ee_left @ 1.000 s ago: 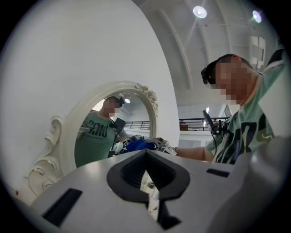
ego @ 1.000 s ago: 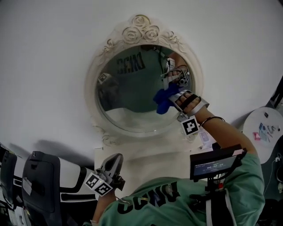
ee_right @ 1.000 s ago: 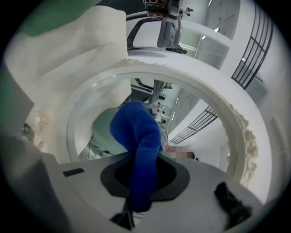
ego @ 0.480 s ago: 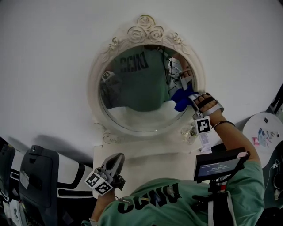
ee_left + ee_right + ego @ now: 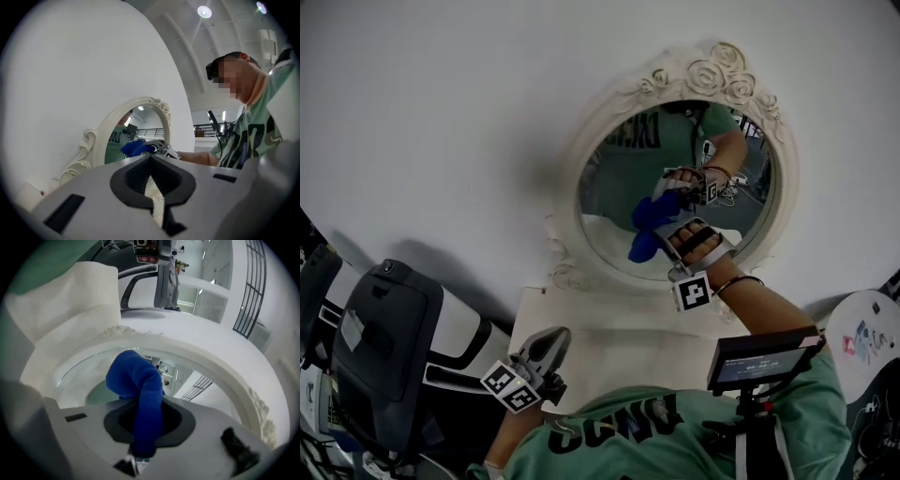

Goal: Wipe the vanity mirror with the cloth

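An oval vanity mirror [image 5: 619,187] in an ornate cream frame [image 5: 717,70] stands on a cream vanity top [image 5: 609,347] against a white wall. My right gripper [image 5: 661,234] is shut on a blue cloth [image 5: 645,225] and presses it against the lower middle of the glass. In the right gripper view the blue cloth [image 5: 140,394] sticks out from between the jaws and touches the mirror [image 5: 84,376]. My left gripper [image 5: 546,349] hangs low at the vanity's front left, shut and empty. The left gripper view shows the mirror [image 5: 145,124] and the cloth [image 5: 136,148] from the side.
A dark padded chair [image 5: 380,347] stands at the left of the vanity. A small screen on a mount [image 5: 759,358] sits in front of the person's green shirt [image 5: 619,436]. A white round table [image 5: 867,342] shows at the right edge.
My right gripper has slid the cloth from the mirror's right edge back toward the lower middle of the glass. The head view has swung left. The left gripper stayed put.
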The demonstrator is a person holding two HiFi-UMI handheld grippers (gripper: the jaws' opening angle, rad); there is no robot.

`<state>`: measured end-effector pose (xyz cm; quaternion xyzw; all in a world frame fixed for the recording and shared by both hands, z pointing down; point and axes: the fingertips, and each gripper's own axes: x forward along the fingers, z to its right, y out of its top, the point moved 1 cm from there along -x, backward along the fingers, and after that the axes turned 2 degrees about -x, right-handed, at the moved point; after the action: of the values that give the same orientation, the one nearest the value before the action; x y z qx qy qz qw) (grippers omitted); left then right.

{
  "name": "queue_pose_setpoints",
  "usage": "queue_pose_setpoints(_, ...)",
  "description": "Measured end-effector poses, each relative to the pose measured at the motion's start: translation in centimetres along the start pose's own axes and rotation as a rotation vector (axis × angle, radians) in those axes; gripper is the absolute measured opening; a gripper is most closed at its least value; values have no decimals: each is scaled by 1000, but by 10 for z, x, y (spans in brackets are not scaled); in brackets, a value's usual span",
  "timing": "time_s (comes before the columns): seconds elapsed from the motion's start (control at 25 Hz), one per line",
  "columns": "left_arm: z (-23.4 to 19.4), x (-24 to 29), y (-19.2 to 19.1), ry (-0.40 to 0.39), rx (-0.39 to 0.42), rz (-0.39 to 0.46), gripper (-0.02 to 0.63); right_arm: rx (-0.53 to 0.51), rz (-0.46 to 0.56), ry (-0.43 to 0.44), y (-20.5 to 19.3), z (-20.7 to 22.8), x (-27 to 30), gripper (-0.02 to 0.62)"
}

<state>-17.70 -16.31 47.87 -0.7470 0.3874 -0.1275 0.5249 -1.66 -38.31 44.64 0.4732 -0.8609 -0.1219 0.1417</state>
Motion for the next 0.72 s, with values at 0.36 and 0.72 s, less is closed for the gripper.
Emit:
queue_pose_setpoints(0.36,-19,-59,16,130,15,45,0,-46,177,8,125,7,87,50)
queue_pose_setpoints(0.72,-19,-27,11,83,5,9,0,-12,151,71,84,-30,66,49)
